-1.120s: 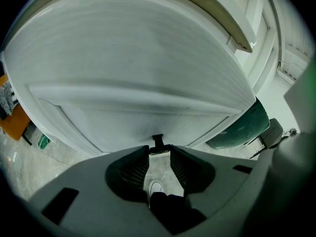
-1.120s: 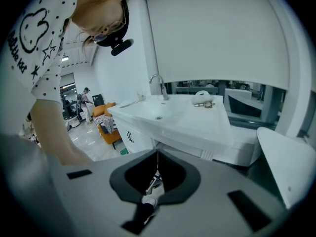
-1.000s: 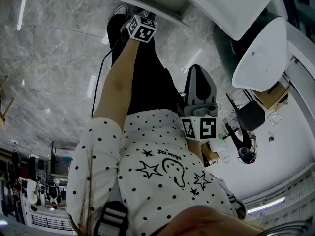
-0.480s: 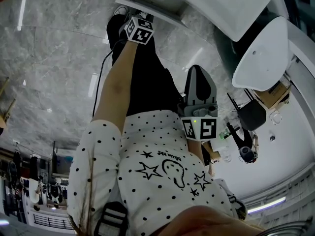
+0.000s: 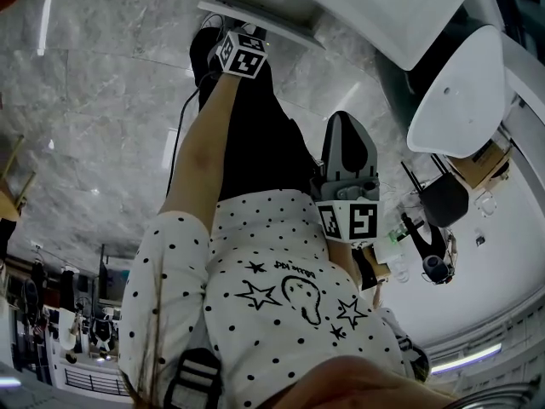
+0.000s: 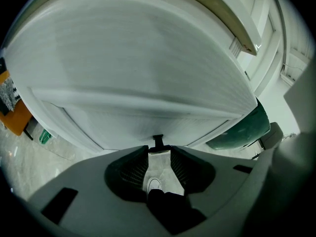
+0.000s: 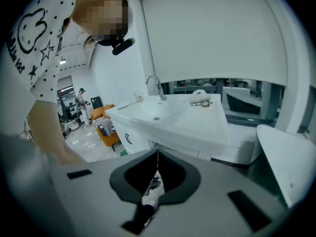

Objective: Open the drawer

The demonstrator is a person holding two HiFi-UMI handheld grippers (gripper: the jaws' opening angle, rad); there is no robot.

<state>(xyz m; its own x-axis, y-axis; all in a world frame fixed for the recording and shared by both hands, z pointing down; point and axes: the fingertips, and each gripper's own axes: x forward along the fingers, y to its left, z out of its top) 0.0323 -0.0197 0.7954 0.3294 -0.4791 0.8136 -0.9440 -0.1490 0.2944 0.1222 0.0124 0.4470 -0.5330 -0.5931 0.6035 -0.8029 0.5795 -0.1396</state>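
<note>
My right gripper (image 7: 157, 155) hangs close by my spotted shirt (image 5: 281, 279), jaws pressed together with nothing between them. Farther out, at the end of my stretched left arm, my left gripper (image 6: 159, 150) is up against the white drawer (image 6: 138, 83) — its jaws stand a little apart. The small black handle (image 6: 158, 141) sits right at their tips, though I can't tell whether they touch it. Grey marble floor (image 5: 94, 100) spreads to the left.
</note>
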